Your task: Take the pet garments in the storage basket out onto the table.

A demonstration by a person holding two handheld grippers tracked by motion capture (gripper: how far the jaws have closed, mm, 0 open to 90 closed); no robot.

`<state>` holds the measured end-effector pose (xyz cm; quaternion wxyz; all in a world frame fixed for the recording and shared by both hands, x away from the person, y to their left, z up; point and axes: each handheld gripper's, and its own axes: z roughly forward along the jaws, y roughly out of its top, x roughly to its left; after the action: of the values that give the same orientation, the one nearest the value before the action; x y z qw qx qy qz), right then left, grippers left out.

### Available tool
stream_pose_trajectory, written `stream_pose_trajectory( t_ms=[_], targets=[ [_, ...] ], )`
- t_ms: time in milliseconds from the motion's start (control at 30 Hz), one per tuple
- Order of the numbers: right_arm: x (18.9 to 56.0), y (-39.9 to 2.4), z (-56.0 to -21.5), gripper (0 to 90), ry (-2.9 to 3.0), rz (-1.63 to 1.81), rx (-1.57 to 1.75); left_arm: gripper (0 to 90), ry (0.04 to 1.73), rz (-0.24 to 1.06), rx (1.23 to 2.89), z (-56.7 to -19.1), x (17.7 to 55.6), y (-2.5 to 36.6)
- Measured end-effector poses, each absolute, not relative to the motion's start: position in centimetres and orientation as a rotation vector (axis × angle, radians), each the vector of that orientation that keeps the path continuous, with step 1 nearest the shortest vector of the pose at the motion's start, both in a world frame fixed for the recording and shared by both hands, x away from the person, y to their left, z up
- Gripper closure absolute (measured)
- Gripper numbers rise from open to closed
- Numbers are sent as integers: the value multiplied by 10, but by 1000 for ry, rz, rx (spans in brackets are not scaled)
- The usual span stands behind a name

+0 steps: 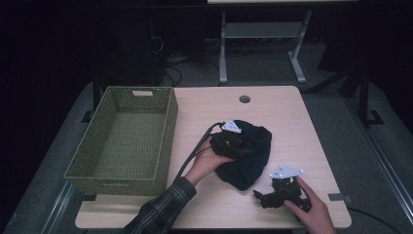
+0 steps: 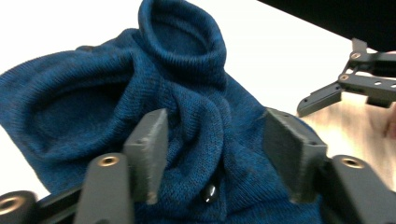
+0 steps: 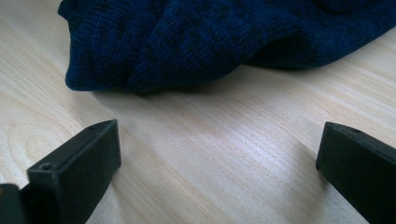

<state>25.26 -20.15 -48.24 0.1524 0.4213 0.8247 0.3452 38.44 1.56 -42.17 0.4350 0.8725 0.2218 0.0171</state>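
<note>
The blue knitted garment (image 1: pixel 246 153) is not yet gripped and is seen lying crumpled on the desk (image 1: pixel 287 122). The left hand-held gripper (image 2: pixel 212 161) is placed over it with jaws spread apart, folds of cloth between them but not pinched. The right hand-held gripper (image 1: pixel 263 197) is kept released too, just beside the garment's near edge. It is judged that the grasp and the transfer are left to be done. The green basket (image 1: pixel 168 126) stands beyond the left hand-held gripper; nothing is seen blocking the way.
</note>
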Motion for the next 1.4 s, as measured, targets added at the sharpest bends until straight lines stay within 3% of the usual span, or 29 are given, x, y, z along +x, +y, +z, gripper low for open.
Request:
stream_pose_trajectory(
  t_ms=[333,1400],
  targets=[
    [252,-201,-482,0,2367,991,1215,157,519,111,2214,-411,370,30],
    [252,-201,-482,0,2368,989,1213,134,688,161,2287,-446,313,106]
  ],
)
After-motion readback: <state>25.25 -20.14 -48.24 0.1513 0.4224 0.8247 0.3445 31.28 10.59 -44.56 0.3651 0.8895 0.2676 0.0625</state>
